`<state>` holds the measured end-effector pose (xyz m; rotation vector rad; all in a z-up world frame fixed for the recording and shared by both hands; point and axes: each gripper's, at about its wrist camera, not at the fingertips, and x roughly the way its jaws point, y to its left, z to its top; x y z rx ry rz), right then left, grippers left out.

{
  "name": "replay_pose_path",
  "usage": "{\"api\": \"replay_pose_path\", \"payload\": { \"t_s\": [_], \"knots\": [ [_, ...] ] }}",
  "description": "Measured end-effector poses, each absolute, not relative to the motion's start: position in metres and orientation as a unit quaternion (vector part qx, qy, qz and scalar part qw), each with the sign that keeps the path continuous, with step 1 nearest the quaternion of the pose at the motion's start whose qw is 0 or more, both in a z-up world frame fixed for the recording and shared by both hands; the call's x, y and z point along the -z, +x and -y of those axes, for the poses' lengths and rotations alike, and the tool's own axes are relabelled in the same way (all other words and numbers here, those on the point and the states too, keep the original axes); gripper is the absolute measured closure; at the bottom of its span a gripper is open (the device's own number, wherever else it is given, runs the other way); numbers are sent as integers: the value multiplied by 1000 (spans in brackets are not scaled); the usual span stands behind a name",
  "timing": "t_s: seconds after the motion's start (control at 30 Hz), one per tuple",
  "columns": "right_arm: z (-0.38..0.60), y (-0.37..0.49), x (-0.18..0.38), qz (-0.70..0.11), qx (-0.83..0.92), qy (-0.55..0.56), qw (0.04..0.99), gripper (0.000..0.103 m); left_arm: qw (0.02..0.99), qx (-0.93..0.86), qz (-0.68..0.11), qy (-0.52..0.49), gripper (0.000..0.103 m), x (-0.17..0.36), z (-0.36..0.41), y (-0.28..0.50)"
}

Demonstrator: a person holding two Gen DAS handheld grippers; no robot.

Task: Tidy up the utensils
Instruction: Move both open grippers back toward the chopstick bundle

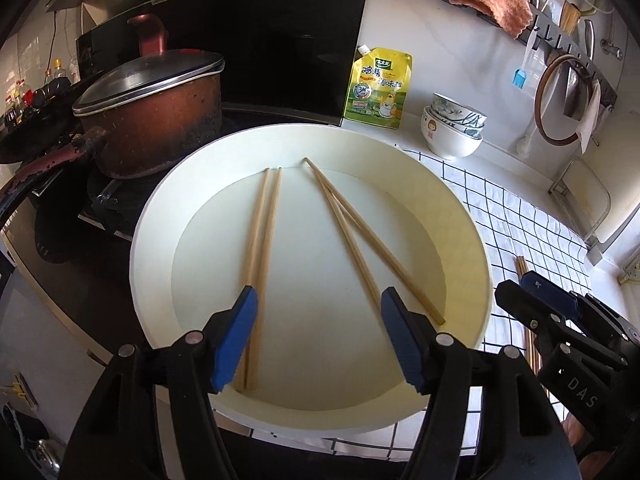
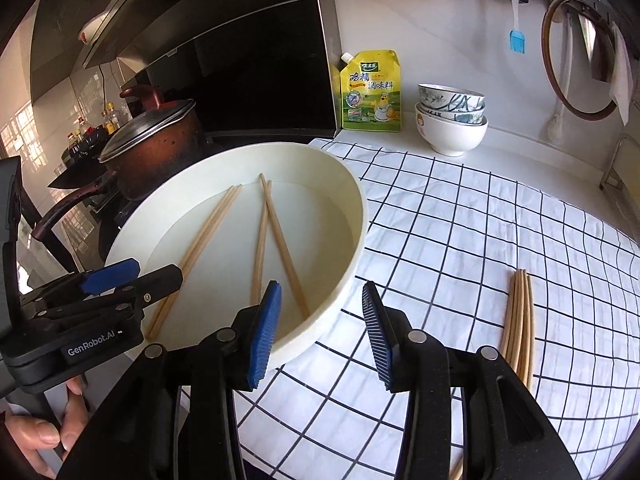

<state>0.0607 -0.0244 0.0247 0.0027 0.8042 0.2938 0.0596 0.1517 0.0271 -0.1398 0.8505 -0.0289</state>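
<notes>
A round cream tray (image 1: pixel 472 240) sits on the counter, partly on a white cloth with a black grid (image 2: pixel 480 216), and serves as the landmark here. Inside it lie two pairs of wooden chopsticks: a near-parallel pair (image 1: pixel 262 248) on the stove side and a crossed pair (image 1: pixel 360 236) on the cloth side, meeting at their far tips. The left gripper (image 1: pixel 316 300) hovers over the tray's near edge, its jaws spread wide and holding nothing, with the parallel pair running beside its left blue pad. The right gripper (image 2: pixel 320 292) hangs over the tray's near rim on the cloth side, jaws likewise apart and empty. A bundle of loose chopsticks (image 2: pixel 520 320) rests on the cloth, well apart from the tray. Beyond the tray stand a yellow seasoning pouch (image 2: pixel 370 90) and stacked bowls (image 2: pixel 452 120); a lidded brown pot (image 1: pixel 152 116) sits just beside the tray's far stove side.
</notes>
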Motion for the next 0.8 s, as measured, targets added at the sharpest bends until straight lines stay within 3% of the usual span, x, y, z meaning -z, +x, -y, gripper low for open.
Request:
{"api": "replay_pose_path", "payload": {
  "t_s": [0.27, 0.4, 0.67, 0.8],
  "knots": [
    [69, 39, -29, -381, -114, 14, 917, 57, 912, 43, -406, -47, 32, -31, -110, 45],
    [96, 27, -29, -378, -96, 24, 921, 44, 913, 59, -402, -36, 23, -33, -87, 39],
    [152, 2, -20, -381, -52, 43, 922, 31, 913, 103, -394, -16, 12, -34, -38, 29],
    [179, -8, -13, -386, -28, 58, 920, 28, 911, 117, -396, 5, 12, -32, -15, 26]
  ]
}}
